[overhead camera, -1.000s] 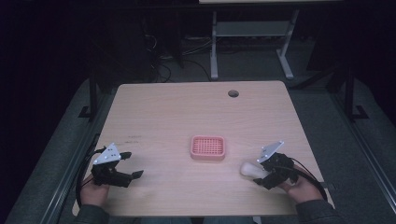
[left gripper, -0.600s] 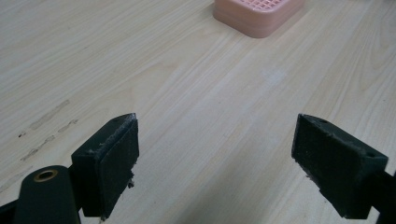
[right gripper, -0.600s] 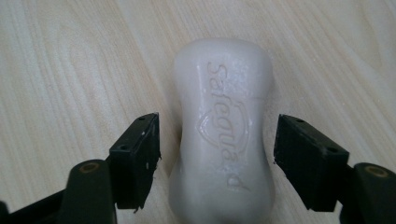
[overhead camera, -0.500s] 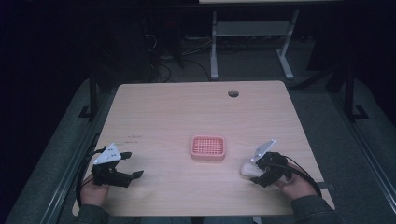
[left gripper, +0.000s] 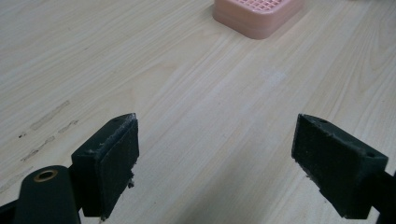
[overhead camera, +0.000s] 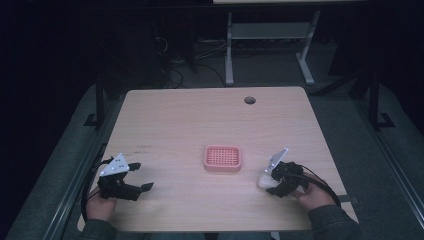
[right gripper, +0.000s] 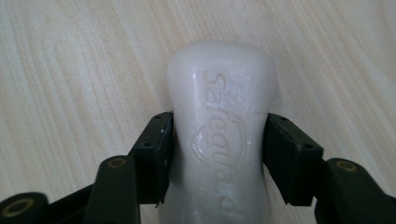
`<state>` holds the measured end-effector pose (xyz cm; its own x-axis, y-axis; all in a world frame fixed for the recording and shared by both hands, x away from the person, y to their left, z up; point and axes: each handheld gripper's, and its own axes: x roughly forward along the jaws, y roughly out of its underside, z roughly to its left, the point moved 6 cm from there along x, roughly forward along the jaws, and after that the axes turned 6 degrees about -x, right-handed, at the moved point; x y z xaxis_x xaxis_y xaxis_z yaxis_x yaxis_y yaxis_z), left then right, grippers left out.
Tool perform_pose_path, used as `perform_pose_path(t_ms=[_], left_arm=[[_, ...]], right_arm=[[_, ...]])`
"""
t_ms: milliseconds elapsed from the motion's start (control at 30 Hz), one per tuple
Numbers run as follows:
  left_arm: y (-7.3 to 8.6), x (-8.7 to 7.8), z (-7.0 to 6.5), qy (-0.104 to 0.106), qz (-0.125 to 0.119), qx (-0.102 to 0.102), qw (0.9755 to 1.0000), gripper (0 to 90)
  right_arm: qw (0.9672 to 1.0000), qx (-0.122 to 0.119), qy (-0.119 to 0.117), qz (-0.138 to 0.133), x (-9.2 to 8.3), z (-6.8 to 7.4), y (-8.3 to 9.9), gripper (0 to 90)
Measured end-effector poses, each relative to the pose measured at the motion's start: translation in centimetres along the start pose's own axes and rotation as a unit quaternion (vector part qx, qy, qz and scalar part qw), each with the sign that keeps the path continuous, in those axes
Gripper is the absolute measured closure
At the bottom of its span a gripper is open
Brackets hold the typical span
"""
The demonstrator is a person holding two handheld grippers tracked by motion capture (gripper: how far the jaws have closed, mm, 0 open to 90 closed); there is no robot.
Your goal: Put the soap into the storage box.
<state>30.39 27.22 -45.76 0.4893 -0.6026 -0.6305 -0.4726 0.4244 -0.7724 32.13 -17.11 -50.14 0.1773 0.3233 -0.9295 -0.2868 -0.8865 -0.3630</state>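
Here, at the near edge of the table (overhead camera: 165, 120), both hands hold their tools low over the wood. Right tool (overhead camera: 272, 186), toward the near right corner: jaws pressed against both flanks of a white soap bar (right gripper: 222, 135), gripping it across its waist; the embossed brand face looks up, and the bar's far end juts out beyond the jaw tips. Cannot tell whether the bar rests on the wood or is lifted just off it. In the high view the same soap bar (overhead camera: 263, 181) shows as a pale lump at the tool's tip, near the front edge, right of centre. Left tool (overhead camera: 141, 176), toward the near left corner: jaws spread wide, nothing between them, bare wood grain and a few dark scuff marks under them; it looks idle. Farther in, about mid-table and slightly nearer the front edge than the back, sits the pink soap dish (overhead camera: 222, 158), grid top, nothing in it, apart from the bar and to the left of it. Beyond, close to the far edge, a round cable hole (overhead camera: 249, 100). Judgement on progress: the grasp looks made and firm; the carry across to the dish, the set-down on the grid and the release all appear left to do. Early stage.
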Motion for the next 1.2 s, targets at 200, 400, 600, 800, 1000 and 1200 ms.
perform_pose_path(t_ms=[200, 400, 600, 800, 1000, 1200], left_arm=[[0.0, 0.0, 0.0, 0.0, -0.001, -0.001, 1.0, 14.8], [-0.1, -0.1, 0.0, -0.001, -0.002, 0.0, 1.0, 14.8], [0.0, -0.1, 0.1, -0.001, -0.003, 0.001, 1.0, 14.8], [-0.1, -0.1, 0.1, 0.0, -0.004, 0.001, 1.0, 14.8], [-0.1, -0.1, 0.1, -0.001, -0.003, 0.0, 1.0, 14.8], [-0.1, 0.0, 0.1, 0.0, -0.003, -0.001, 1.0, 14.8]], right_arm=[[1.0, -0.006, -0.001, 0.007, -0.1, 0.1, -0.1, 48.7], [0.9999, -0.011, -0.008, -0.002, -0.1, 0.3, -0.4, 49.1], [0.9997, -0.021, -0.01, 0.0, -0.2, 0.3, -1.1, 49.1], [0.9997, -0.021, -0.007, -0.008, -0.8, 0.0, -1.4, 49.1], [0.9997, -0.019, -0.014, -0.01, -1.0, -0.2, -1.6, 49.1], [0.9996, -0.019, -0.02, -0.012, -0.9, -0.6, -2.0, 49.1]])
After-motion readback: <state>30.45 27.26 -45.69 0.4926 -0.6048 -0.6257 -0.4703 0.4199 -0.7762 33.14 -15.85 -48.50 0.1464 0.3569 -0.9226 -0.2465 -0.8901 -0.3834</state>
